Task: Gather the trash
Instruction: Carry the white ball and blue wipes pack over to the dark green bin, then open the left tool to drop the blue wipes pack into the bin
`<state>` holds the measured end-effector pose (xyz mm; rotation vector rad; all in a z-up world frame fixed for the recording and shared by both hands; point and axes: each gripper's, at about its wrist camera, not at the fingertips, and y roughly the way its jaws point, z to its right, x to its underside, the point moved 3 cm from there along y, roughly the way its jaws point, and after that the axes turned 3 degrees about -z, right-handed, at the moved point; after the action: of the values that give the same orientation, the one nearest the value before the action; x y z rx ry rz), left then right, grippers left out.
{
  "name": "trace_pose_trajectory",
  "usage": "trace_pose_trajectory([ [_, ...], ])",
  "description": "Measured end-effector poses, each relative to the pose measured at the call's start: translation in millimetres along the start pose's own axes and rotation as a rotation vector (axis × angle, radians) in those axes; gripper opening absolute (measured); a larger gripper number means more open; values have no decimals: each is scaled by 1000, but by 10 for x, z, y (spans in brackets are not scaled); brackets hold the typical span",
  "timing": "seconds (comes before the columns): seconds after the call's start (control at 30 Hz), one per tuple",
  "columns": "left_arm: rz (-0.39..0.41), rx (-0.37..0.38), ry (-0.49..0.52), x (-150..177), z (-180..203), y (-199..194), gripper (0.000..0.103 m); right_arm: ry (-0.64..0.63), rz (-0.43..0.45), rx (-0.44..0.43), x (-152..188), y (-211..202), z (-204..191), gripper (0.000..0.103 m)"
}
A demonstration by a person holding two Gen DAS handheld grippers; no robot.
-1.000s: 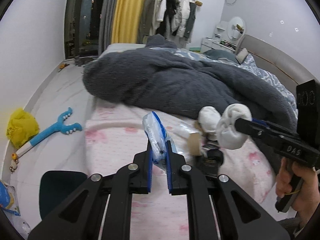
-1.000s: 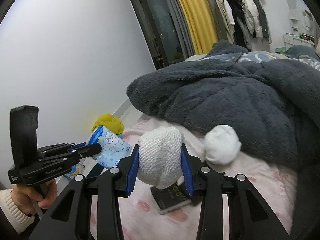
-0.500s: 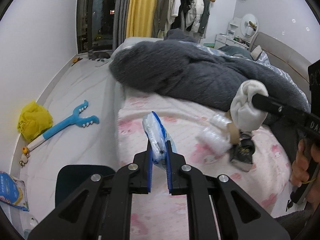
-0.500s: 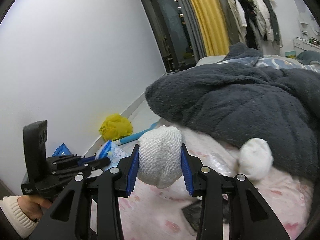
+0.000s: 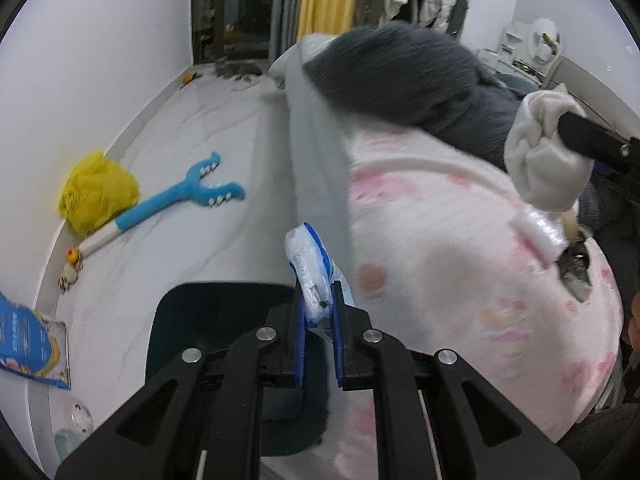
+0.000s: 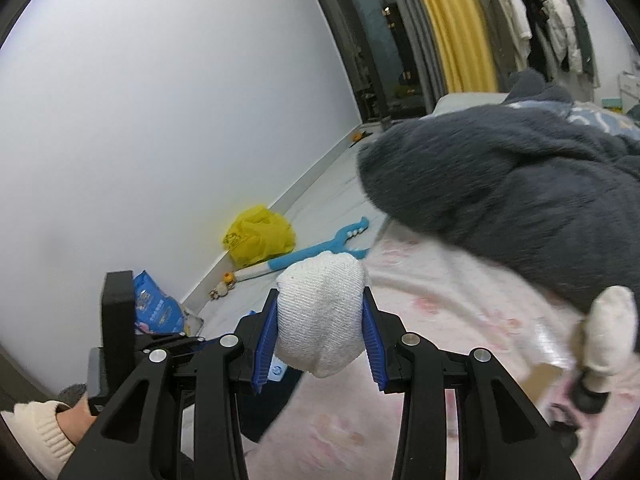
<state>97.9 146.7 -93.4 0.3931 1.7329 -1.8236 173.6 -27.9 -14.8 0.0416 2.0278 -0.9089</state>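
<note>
My left gripper (image 5: 318,304) is shut on a blue-and-white plastic tissue packet (image 5: 310,268), held at the bed's edge just beside a dark teal bin (image 5: 180,320) on the floor. In the right wrist view my right gripper (image 6: 320,320) is shut on a white balled sock (image 6: 320,312) above the pink bed sheet (image 6: 440,320). That sock (image 5: 540,164) shows at the right of the left wrist view. A second white sock ball (image 6: 612,328), a clear plastic wrapper (image 5: 540,232) and a dark object (image 5: 576,268) lie on the sheet.
A dark grey fleece blanket (image 5: 420,76) covers the far bed. On the floor lie a yellow plastic bag (image 5: 96,192), a blue toy grabber (image 5: 176,200) and a blue packet (image 5: 28,340) by the wall. A hand in a cream sleeve (image 6: 36,436) holds the left gripper's handle.
Both grippers swung left toward the bed's edge with their loads. The left one dipped, so the teal bin now sits under it. Grips unchanged.
</note>
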Motion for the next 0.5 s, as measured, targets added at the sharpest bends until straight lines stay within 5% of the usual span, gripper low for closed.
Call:
trace_pose_trajectory([
  [0.5, -238, -27, -134, 557, -915, 522, 13, -120, -199, -52, 196, 987, -908, 40],
])
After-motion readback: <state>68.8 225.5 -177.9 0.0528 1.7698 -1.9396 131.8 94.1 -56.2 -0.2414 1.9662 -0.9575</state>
